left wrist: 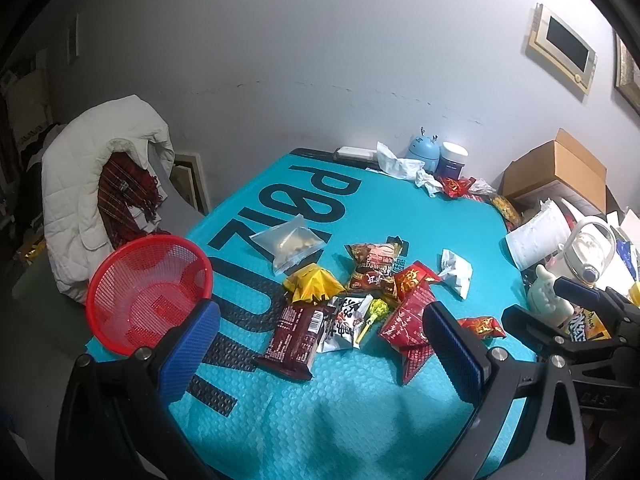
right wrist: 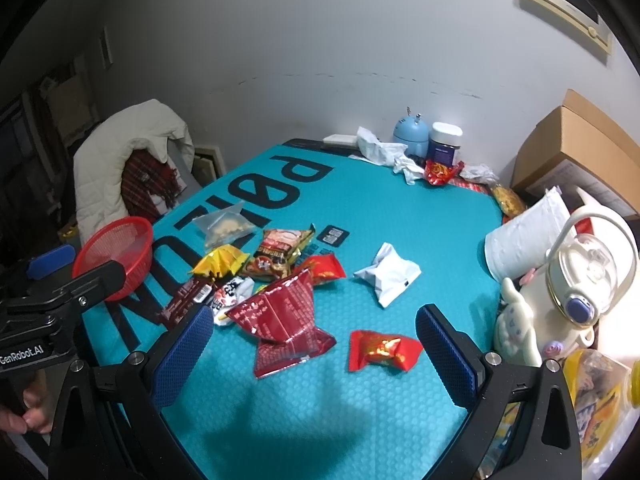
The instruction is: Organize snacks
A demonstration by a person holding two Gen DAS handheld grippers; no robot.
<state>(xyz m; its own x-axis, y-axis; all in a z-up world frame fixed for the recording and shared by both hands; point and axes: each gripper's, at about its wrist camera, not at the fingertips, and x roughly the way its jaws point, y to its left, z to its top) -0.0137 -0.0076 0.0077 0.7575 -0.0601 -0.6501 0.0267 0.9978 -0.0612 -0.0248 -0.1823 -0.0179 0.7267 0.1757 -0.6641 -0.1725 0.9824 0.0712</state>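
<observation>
Several snack packs lie in a loose pile on the teal table mat (left wrist: pixel 360 420). Among them are a dark red bar (left wrist: pixel 294 336), a yellow pack (left wrist: pixel 312 284), a clear bag (left wrist: pixel 288 244), a large red pack (right wrist: pixel 280 320), a small red pack (right wrist: pixel 384 350) and a white pack (right wrist: pixel 388 274). An empty red mesh basket (left wrist: pixel 148 296) stands at the mat's left edge and shows in the right wrist view (right wrist: pixel 116 256). My left gripper (left wrist: pixel 320 356) is open above the pile. My right gripper (right wrist: pixel 314 354) is open, with the large and small red packs between its fingers' lines.
A chair with a white coat (left wrist: pixel 96 200) stands left of the table. A white kettle (right wrist: pixel 580 280), a figurine (right wrist: pixel 516 332), a paper roll (right wrist: pixel 524 240) and cardboard boxes (right wrist: pixel 580 152) crowd the right side. A blue gadget (left wrist: pixel 424 152), a jar (left wrist: pixel 454 160) and crumpled wrappers sit at the back.
</observation>
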